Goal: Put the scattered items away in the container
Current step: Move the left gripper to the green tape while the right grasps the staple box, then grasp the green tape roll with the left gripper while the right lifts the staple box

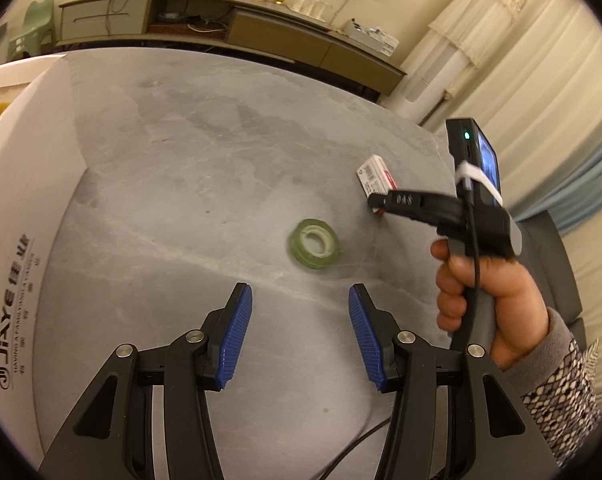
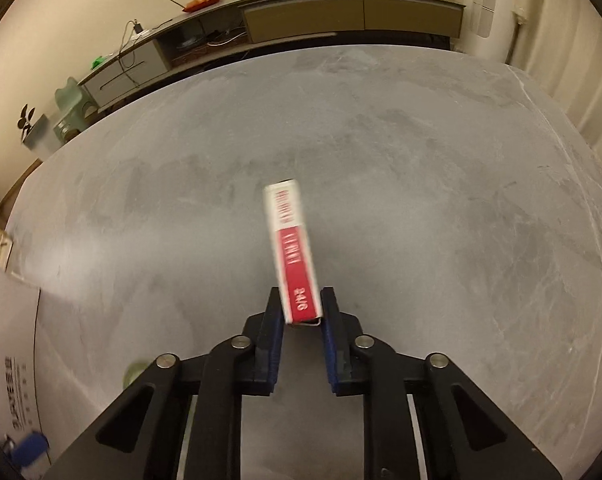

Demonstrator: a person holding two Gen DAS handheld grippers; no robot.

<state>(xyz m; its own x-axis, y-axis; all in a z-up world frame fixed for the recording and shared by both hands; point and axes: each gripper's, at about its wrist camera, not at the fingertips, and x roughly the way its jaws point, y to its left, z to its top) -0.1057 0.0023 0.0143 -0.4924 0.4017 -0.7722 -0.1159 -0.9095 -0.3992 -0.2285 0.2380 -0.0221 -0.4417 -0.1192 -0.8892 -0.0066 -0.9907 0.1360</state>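
Observation:
A red and white staple box [image 2: 292,252] is held above the grey table, with my right gripper [image 2: 301,308] shut on its near end. The same staple box [image 1: 375,180] shows in the left wrist view beyond the right gripper [image 1: 377,202], which a hand holds at the right. A green tape roll [image 1: 314,243] lies flat on the table, just ahead of my left gripper [image 1: 300,328], which is open and empty. The white container [image 1: 25,216] stands at the left; its inside is hidden.
The grey stone table [image 2: 421,200] stretches ahead to a far edge. The white container [image 2: 5,344] has a blue object [image 2: 29,446] at its near corner. A low cabinet [image 1: 261,28] runs along the far wall. A black cable [image 1: 353,440] trails near me.

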